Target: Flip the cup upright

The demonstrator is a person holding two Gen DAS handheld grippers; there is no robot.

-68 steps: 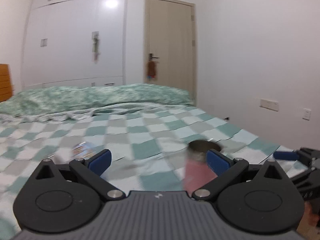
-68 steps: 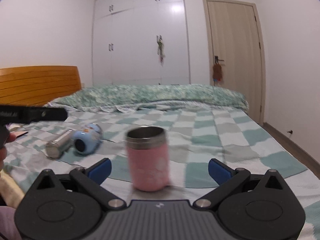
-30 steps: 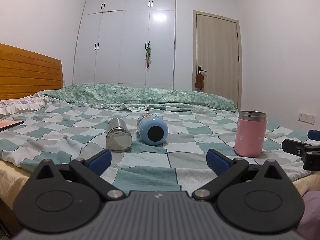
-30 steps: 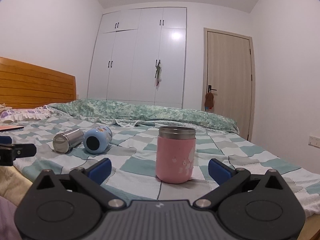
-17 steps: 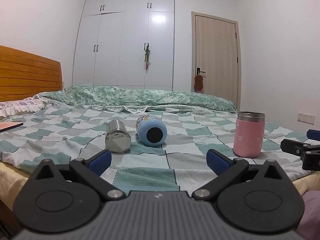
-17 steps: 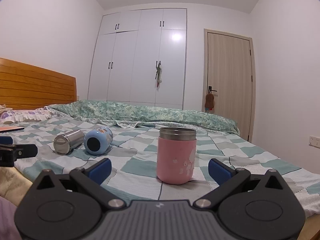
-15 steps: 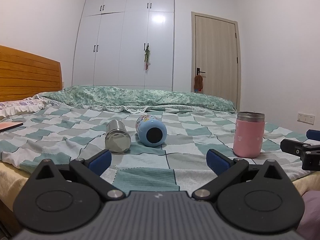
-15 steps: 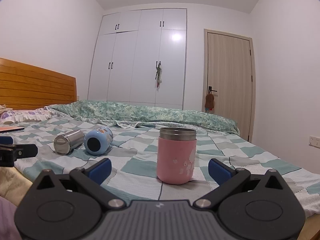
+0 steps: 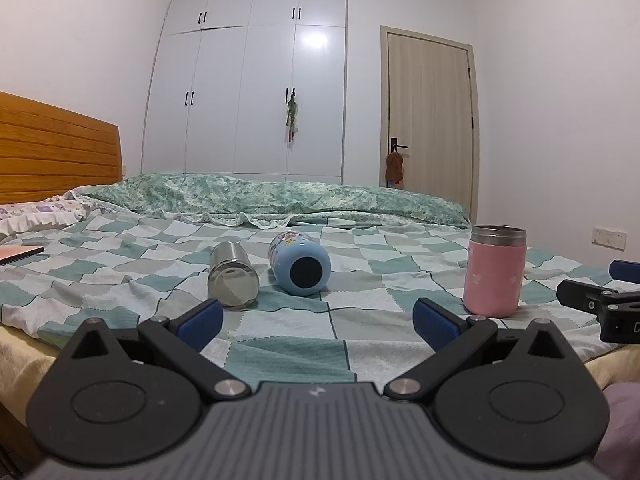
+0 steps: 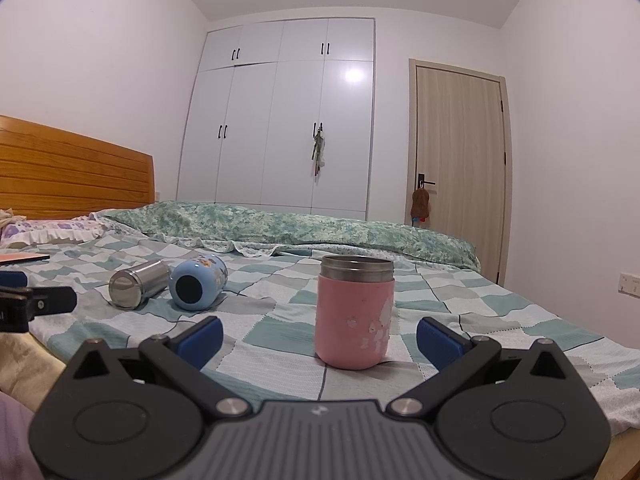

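Note:
A pink cup (image 10: 354, 314) with a steel rim stands upright on the checked bedspread (image 10: 480, 320), just beyond my right gripper (image 10: 319, 334), which is open and empty. The cup also shows at the right of the left wrist view (image 9: 495, 270). A steel cup (image 9: 232, 279) and a light blue cup (image 9: 300, 262) lie on their sides, bases towards me, ahead of my left gripper (image 9: 318, 320), which is open and empty and held back at the bed's edge. Both lying cups show at the left of the right wrist view: the steel cup (image 10: 136, 283) and the blue cup (image 10: 198, 282).
A folded green quilt (image 9: 280, 200) lies across the far side of the bed. A wooden headboard (image 9: 56, 152) is at the left, with a pillow (image 9: 40, 216) and a flat pink item (image 9: 20, 253). White wardrobes (image 9: 256, 92) and a door (image 9: 430, 128) stand behind.
Both grippers pulled back from the pink cup, which now stands upright and free on the bed. In the last second nothing visibly moved.

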